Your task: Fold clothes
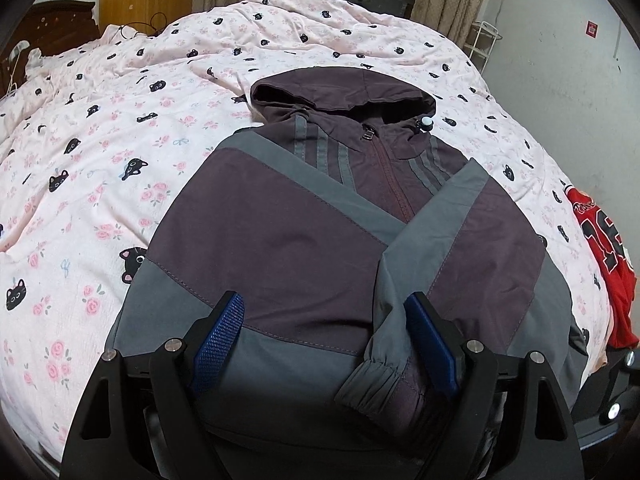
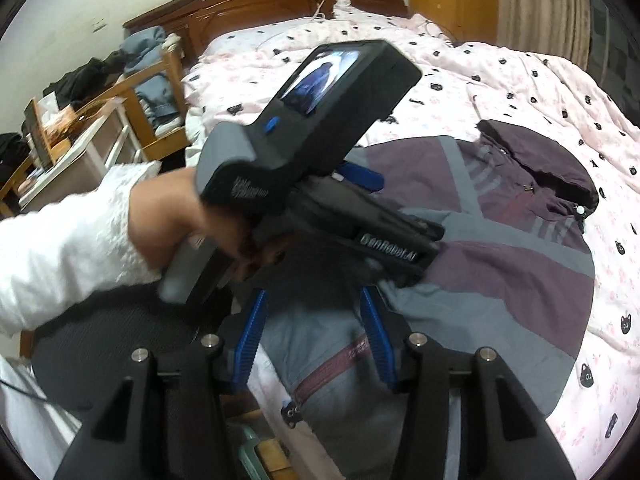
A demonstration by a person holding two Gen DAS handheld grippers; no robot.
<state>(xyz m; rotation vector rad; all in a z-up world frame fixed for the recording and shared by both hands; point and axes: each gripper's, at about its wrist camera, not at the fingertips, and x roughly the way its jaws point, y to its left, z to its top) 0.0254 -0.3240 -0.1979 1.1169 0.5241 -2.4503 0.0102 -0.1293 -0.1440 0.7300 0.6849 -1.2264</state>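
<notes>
Left fingers: the left gripper (image 1: 326, 344) holds its blue fingers (image 1: 218, 332) spread wide over the lower front of the jacket (image 1: 280, 240); nothing is pinched. The right sleeve's elastic cuff (image 1: 372, 384) lies between them, close against the right-hand finger; whether it touches is unclear.
Right fingers: the right gripper (image 2: 316, 340) is also spread, hovering over the hem and the bottom of the zipper (image 2: 324, 372), gripping nothing.
Jacket: purple and grey, hooded, front up on the bed (image 1: 100, 128), both sleeves crossed over the chest, the hood (image 1: 340, 92) lying open at the far end.
Key relation: the jacket's long axis runs straight away from both pairs of fingers, hem nearest, hood farthest. Both grippers sit at the hem end, the left one nearer the cuff and chest.
Hand pose: in the right wrist view the person's left hand (image 2: 208, 220), in a white sleeve (image 2: 72, 232), reaches in from the left and tilts its gripper down at the fabric.
Stage, as a judgement: sleeves lie folded in, the body lies at full length.
Elsewhere: a red jersey (image 1: 600, 256) lies at the bed's right edge.
</notes>
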